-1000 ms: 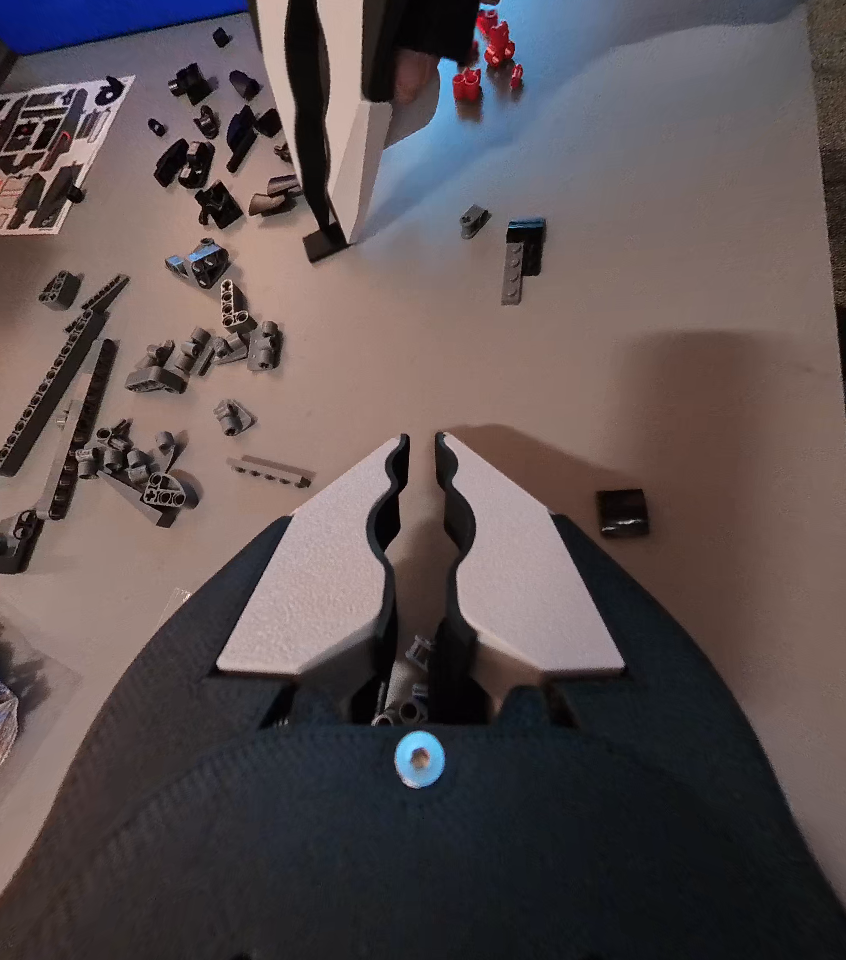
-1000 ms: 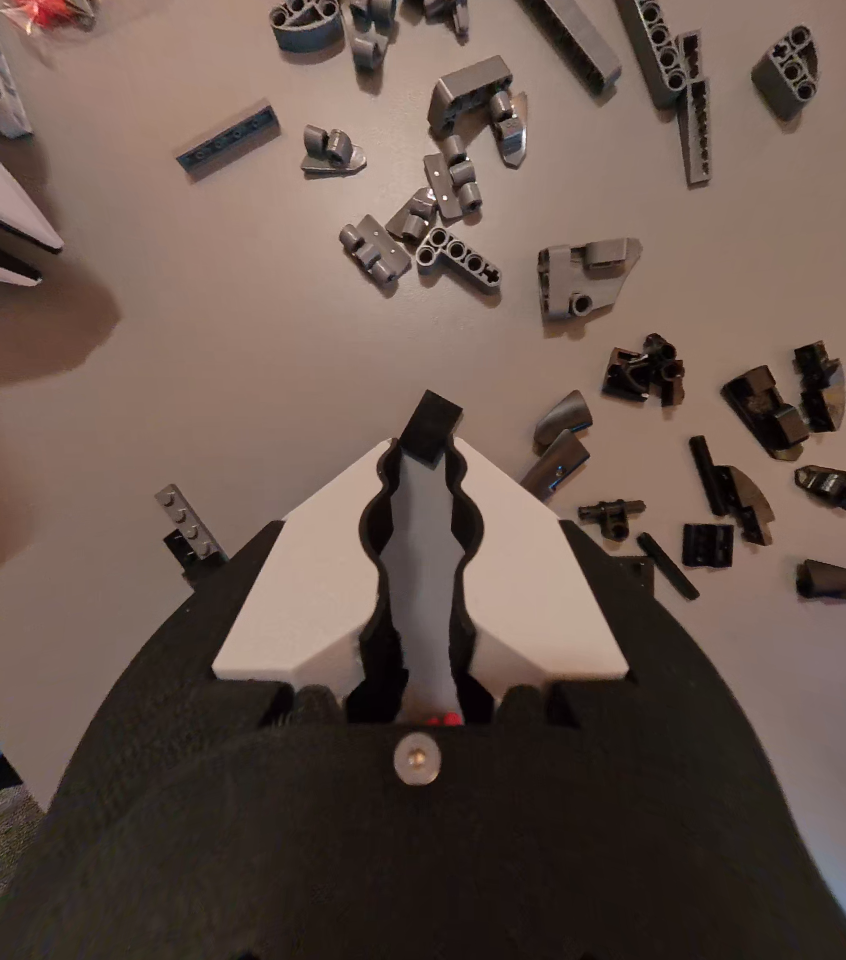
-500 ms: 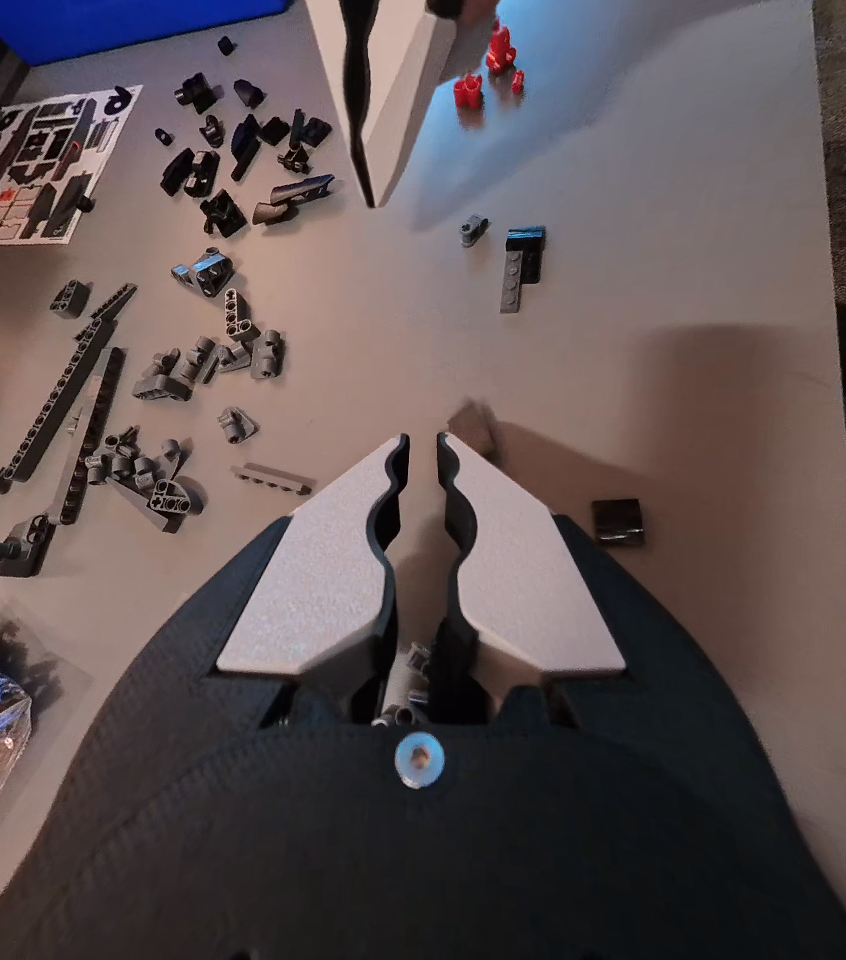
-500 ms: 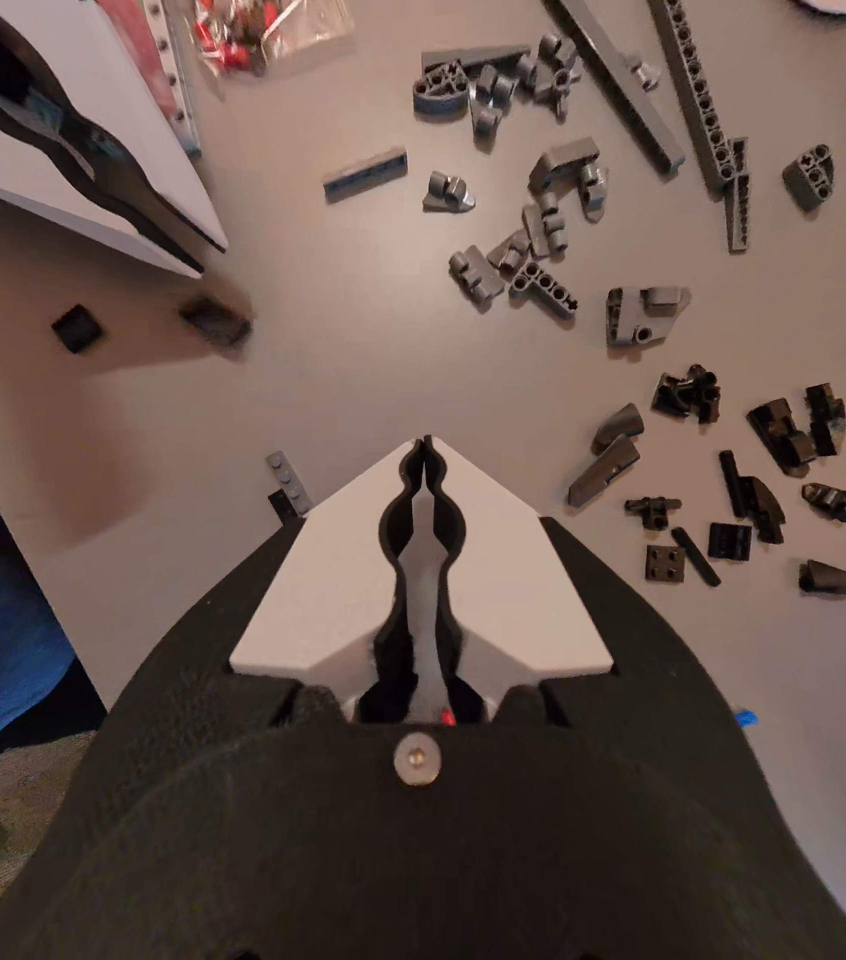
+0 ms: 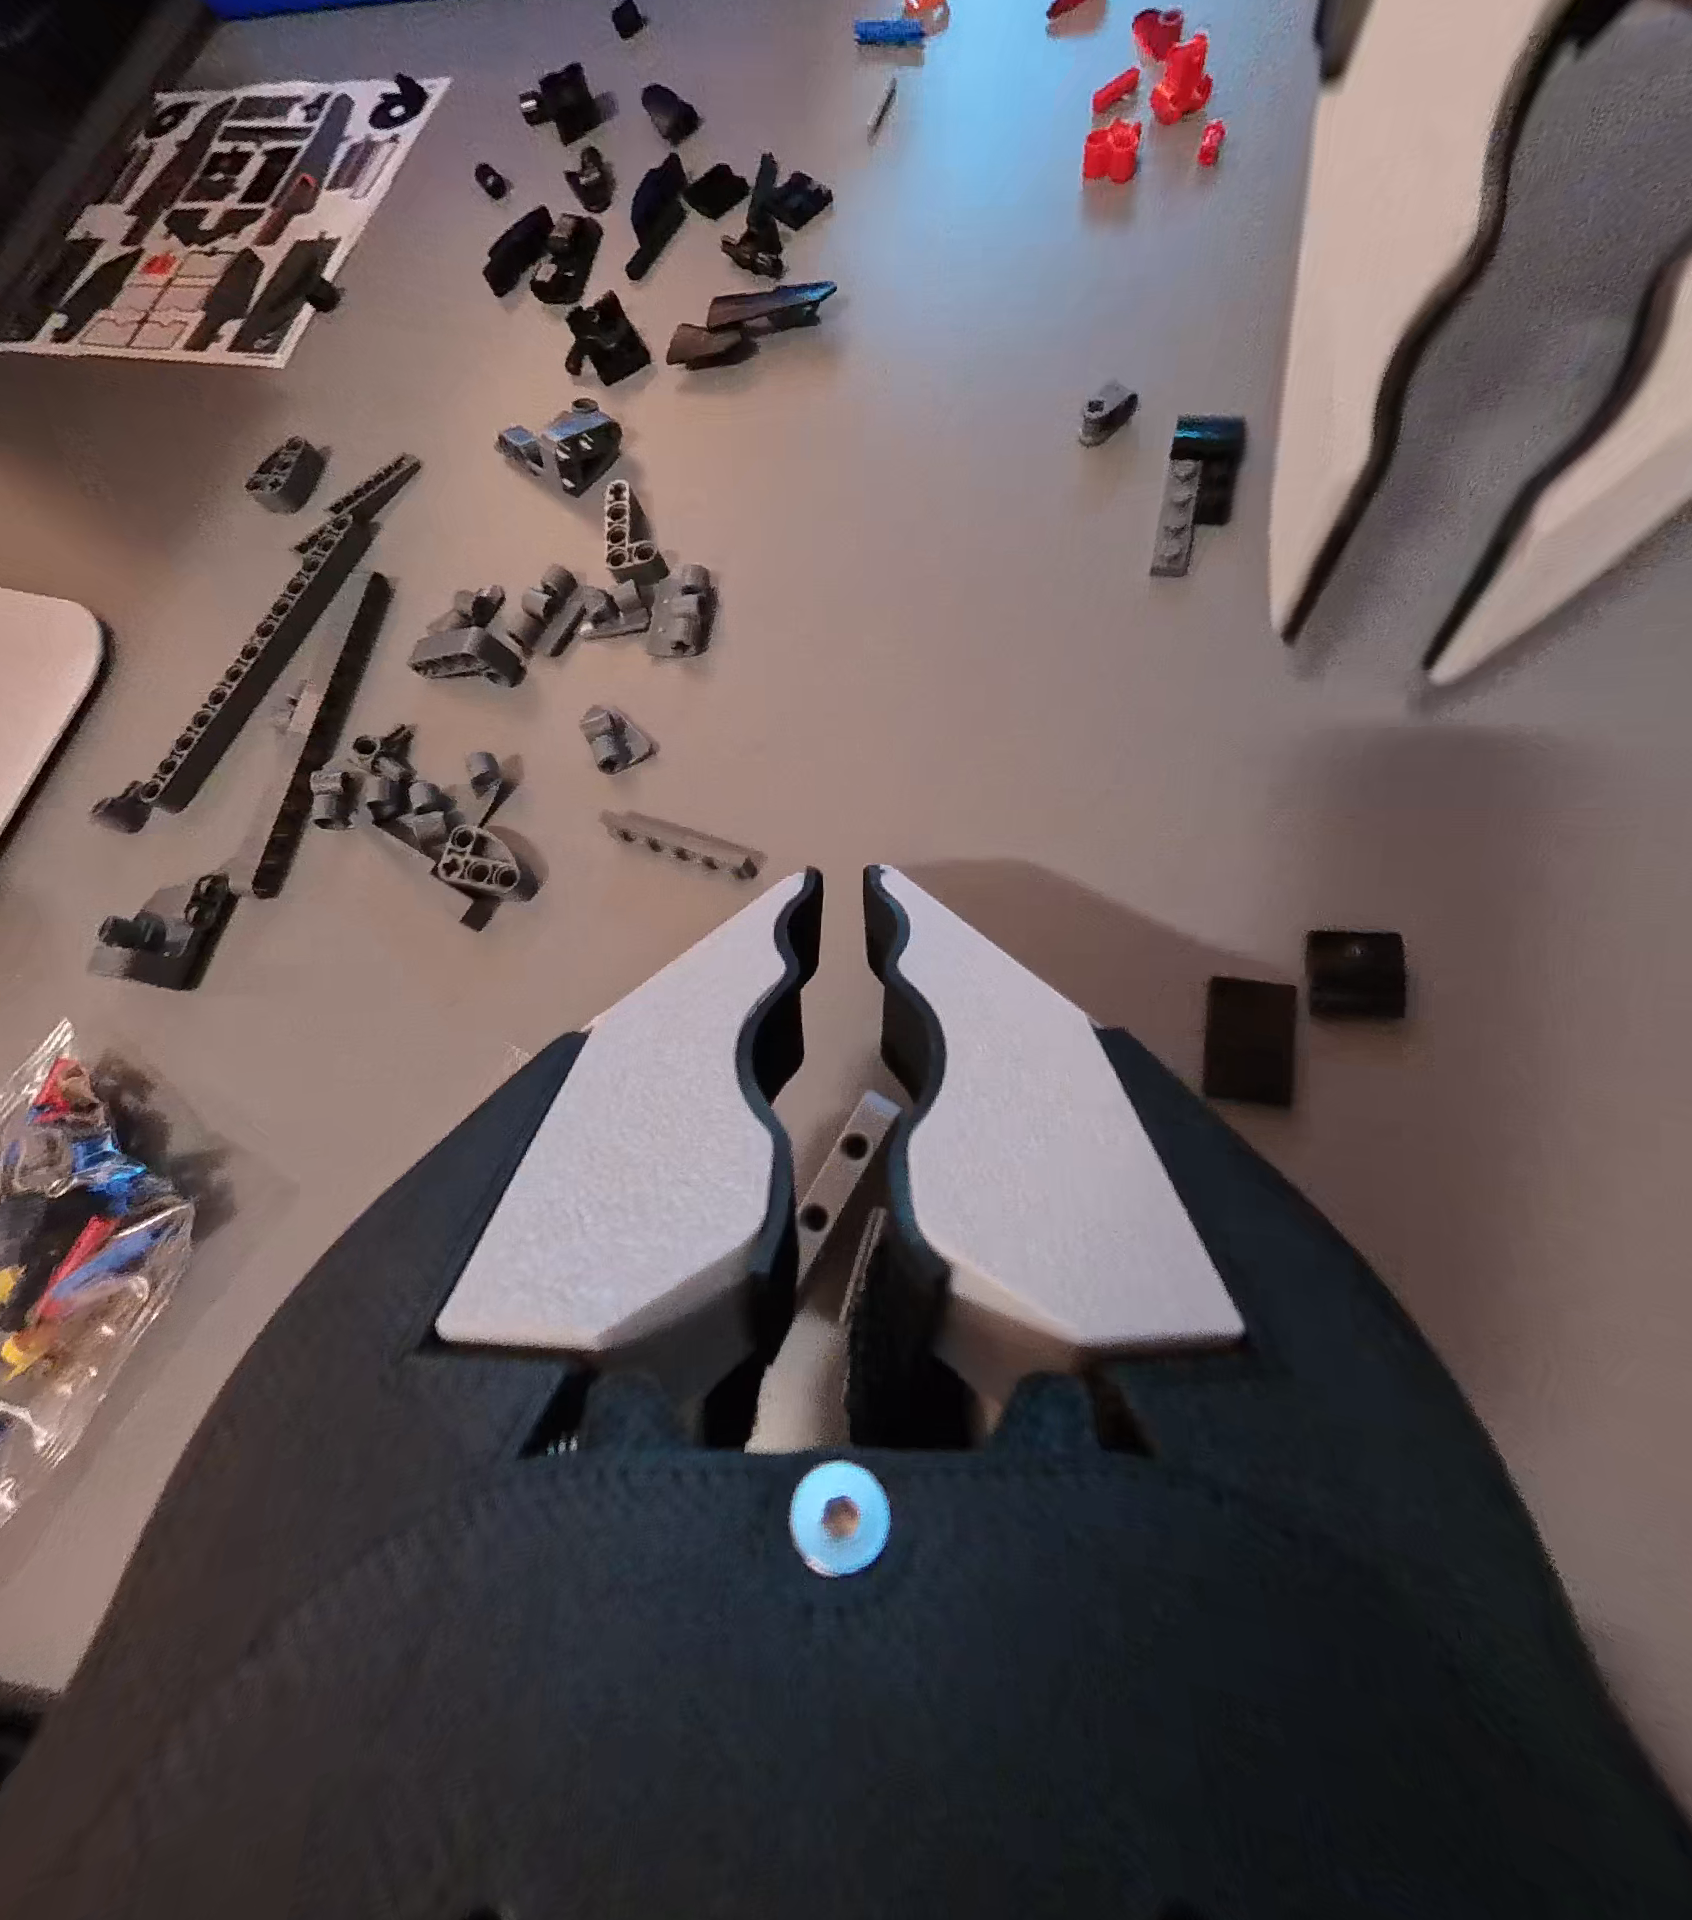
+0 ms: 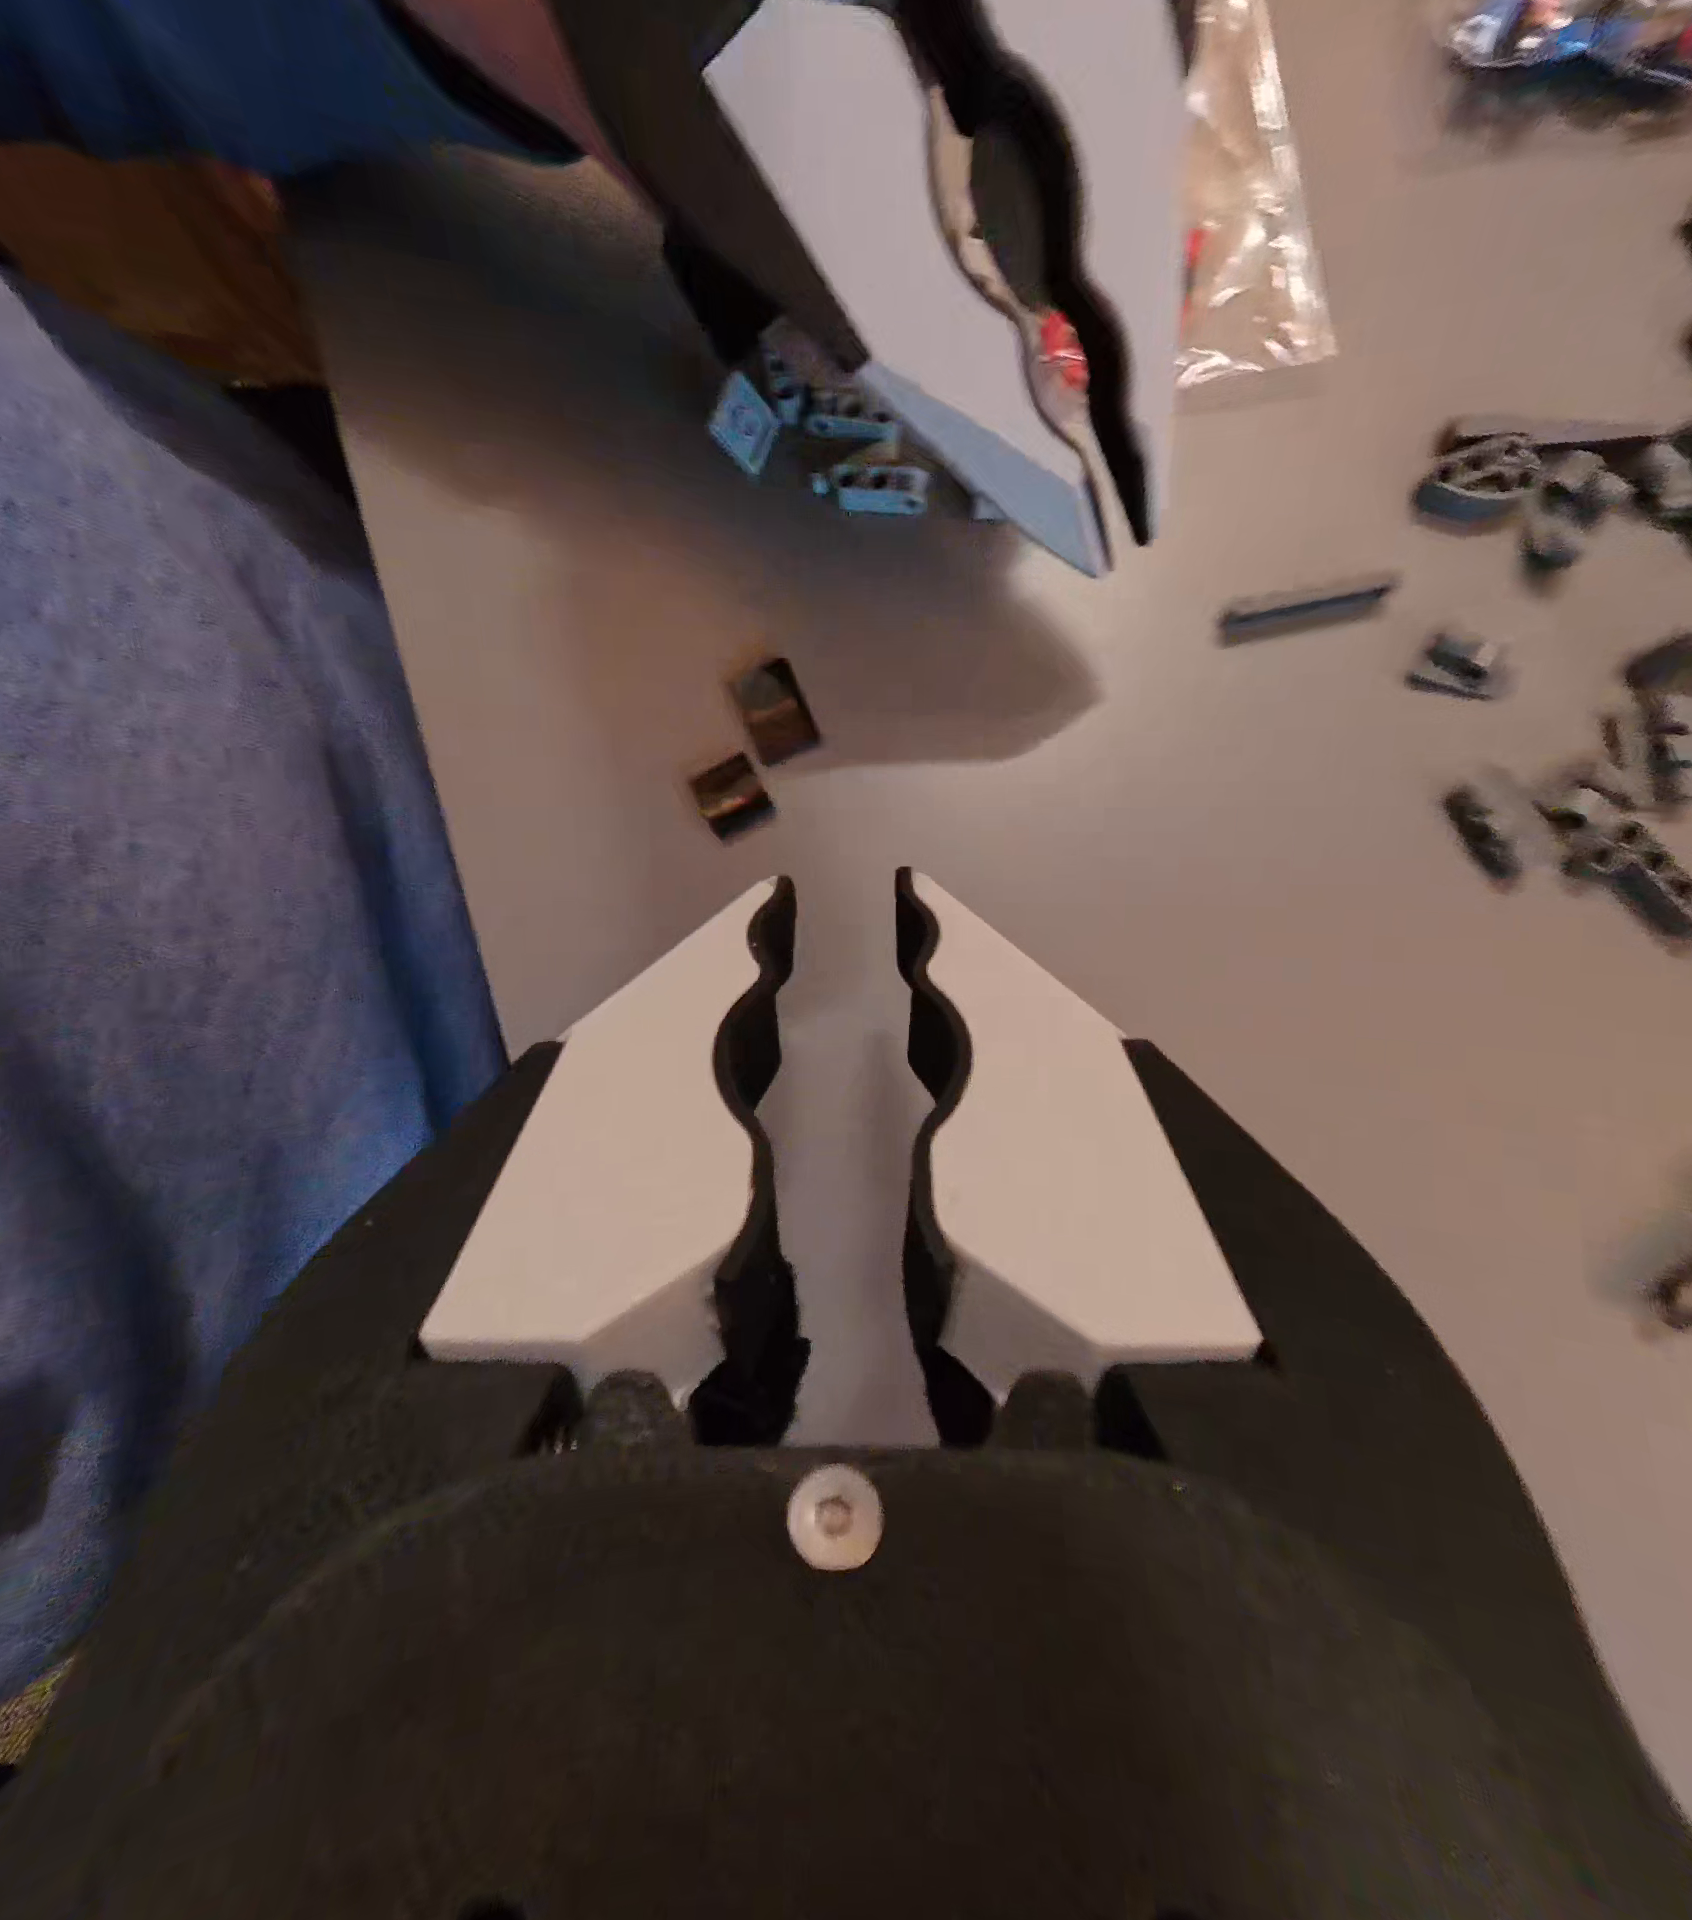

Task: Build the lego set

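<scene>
My left gripper [image 5: 842, 883] is nearly shut, holding a grey lego assembly [image 5: 847, 1169] deep between its fingers. The assembly hangs under the left gripper [image 6: 1122, 551] in the right wrist view [image 6: 821, 436]. My right gripper [image 6: 842, 883] is open and empty, just above the table near its edge. It also shows at the upper right of the left wrist view [image 5: 1361, 649]. A flat black tile [image 5: 1247, 1039] and a small black piece [image 5: 1356, 971] lie side by side on the table right of the left gripper. Both lie just ahead-left of the right gripper: tile [image 6: 774, 712], piece [image 6: 730, 795].
Grey pieces [image 5: 551, 623], long black beams [image 5: 250, 675], black pieces [image 5: 655, 218] and red pieces [image 5: 1148, 104] lie scattered on the table. A sticker sheet [image 5: 218, 208], a bag of pieces [image 5: 21, 1278] and a small grey plate [image 5: 1180, 520] lie there too. A person's blue-clad leg [image 6: 94, 935] is beside the table edge. The gap from one gripper's tips to the other's is roughly 9 cm. My right tips are roughly 6 cm from the small black piece [image 5: 1356, 971]. My right wrist view [image 6: 733, 790] looks at it from another angle.
My right gripper let go of the black tile, which now lies beside the other black piece. It swung toward the left gripper and opened. The left gripper kept its hold.
</scene>
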`<state>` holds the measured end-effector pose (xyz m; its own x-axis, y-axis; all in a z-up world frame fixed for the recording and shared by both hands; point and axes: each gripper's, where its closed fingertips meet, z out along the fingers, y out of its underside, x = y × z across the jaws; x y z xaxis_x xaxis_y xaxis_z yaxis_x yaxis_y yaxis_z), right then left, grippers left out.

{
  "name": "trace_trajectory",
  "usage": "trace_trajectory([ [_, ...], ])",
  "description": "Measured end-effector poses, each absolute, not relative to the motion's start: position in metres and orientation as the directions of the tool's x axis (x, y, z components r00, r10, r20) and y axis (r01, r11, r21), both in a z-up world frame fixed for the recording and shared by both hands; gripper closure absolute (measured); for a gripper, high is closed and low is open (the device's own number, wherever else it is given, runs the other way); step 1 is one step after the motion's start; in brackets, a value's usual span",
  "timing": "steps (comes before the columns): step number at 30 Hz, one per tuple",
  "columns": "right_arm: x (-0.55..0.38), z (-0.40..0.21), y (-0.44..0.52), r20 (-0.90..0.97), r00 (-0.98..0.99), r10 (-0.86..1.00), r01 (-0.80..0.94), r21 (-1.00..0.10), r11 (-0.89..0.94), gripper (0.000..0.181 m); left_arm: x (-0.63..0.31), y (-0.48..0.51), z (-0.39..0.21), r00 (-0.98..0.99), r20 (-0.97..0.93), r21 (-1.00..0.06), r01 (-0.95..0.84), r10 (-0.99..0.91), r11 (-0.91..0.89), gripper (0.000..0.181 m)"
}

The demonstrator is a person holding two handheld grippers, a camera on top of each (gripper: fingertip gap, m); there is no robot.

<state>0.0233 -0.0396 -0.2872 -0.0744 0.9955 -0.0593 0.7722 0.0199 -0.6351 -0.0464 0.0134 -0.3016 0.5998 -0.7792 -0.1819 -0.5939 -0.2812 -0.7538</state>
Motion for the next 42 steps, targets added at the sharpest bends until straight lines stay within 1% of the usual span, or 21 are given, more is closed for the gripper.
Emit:
trace_trajectory([
  [5,0.004,-0.305,-0.060,-0.058,-0.137,0.989,0.777,-0.626,0.071,0.160,-0.050,-0.011,-0.307,0.525,-0.181,-0.692,-0.669,-0.832,-0.271,0.175],
  [9,-0.011,-0.318,-0.059,-0.058,-0.166,0.984,0.787,-0.609,0.096,0.159,-0.043,-0.040,-0.311,0.462,-0.157,-0.667,-0.702,-0.873,-0.251,0.174],
  [11,-0.010,-0.316,-0.052,-0.053,-0.151,0.987,0.784,-0.615,0.087,0.161,-0.037,-0.054,-0.315,0.423,-0.169,-0.647,-0.729,-0.890,-0.224,0.172],
  [15,0.004,-0.307,-0.038,-0.066,-0.098,0.993,0.772,-0.635,0.034,0.162,-0.028,-0.063,-0.329,0.390,-0.197,-0.602,-0.772,-0.899,-0.203,0.176],
  [17,0.013,-0.308,-0.037,-0.066,-0.083,0.994,0.775,-0.631,0.023,0.163,-0.022,-0.062,-0.330,0.394,-0.184,-0.619,-0.759,-0.901,-0.205,0.178],
  [19,0.020,-0.309,-0.039,-0.068,-0.073,0.995,0.776,-0.630,0.014,0.164,-0.020,-0.062,-0.330,0.391,-0.186,-0.613,-0.763,-0.902,-0.204,0.177],
  [22,0.028,-0.311,-0.042,-0.075,-0.065,0.995,0.775,-0.632,0.003,0.165,-0.021,-0.062,-0.328,0.402,-0.168,-0.616,-0.756,-0.900,-0.222,0.169],
  [26,0.034,-0.307,-0.044,-0.086,-0.063,0.994,0.763,-0.646,-0.007,0.165,-0.022,-0.061,-0.322,0.429,-0.147,-0.639,-0.729,-0.891,-0.246,0.165],
  [30,0.031,-0.306,-0.050,-0.084,-0.081,0.993,0.755,-0.656,0.006,0.166,-0.019,-0.066,-0.330,0.426,-0.137,-0.609,-0.749,-0.894,-0.263,0.161],
  [33,0.030,-0.307,-0.053,-0.090,-0.085,0.992,0.748,-0.664,0.004,0.166,-0.016,-0.066,-0.332,0.443,-0.135,-0.608,-0.743,-0.886,-0.278,0.167],
  [42,0.055,-0.300,-0.034,-0.062,-0.011,0.998,0.732,-0.681,-0.034,0.168,-0.020,-0.054,-0.327,0.467,-0.170,-0.623,-0.733,-0.867,-0.273,0.168],
])
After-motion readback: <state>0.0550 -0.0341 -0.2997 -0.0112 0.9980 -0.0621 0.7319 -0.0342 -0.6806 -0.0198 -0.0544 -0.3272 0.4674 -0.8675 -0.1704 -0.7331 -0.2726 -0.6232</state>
